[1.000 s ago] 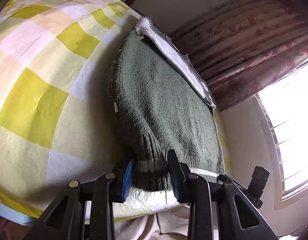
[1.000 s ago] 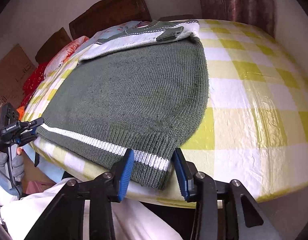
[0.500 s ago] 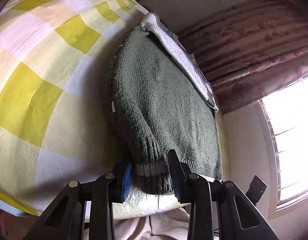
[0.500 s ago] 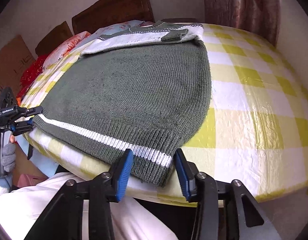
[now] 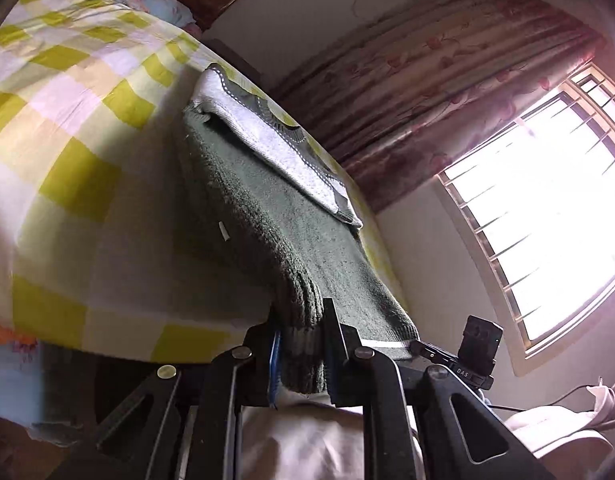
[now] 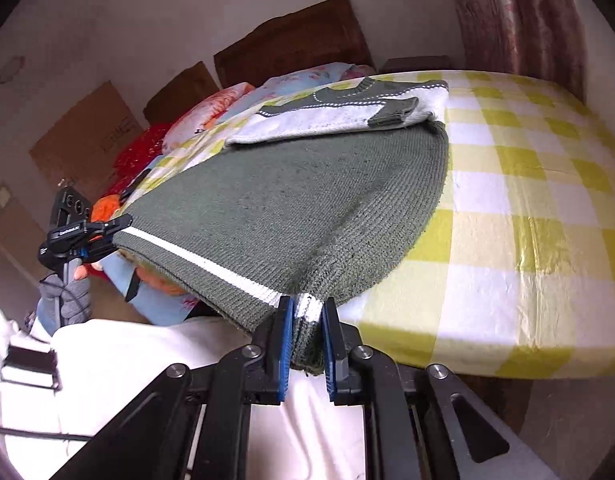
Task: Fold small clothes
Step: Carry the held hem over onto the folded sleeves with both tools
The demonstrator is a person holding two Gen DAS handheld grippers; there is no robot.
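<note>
A dark green knitted sweater lies on a yellow-checked bed, its white-and-green top part folded over at the far end. My right gripper is shut on the right corner of the white-striped hem. My left gripper has the other hem corner of the sweater between its pads, and its jaws are closing on the knit. The hem hangs stretched between both grippers, raised above the bed's near edge. In the right wrist view the left gripper shows at the far left, and in the left wrist view the right gripper shows low right.
Flowered pillows and a brown headboard stand at the far end of the bed. A patterned curtain and a bright barred window line one side. The person's white clothing fills the space below the grippers.
Both grippers went from open around the hem corners to closed on them. They rose and lifted the hem off the bed edge, pulling it taut.
</note>
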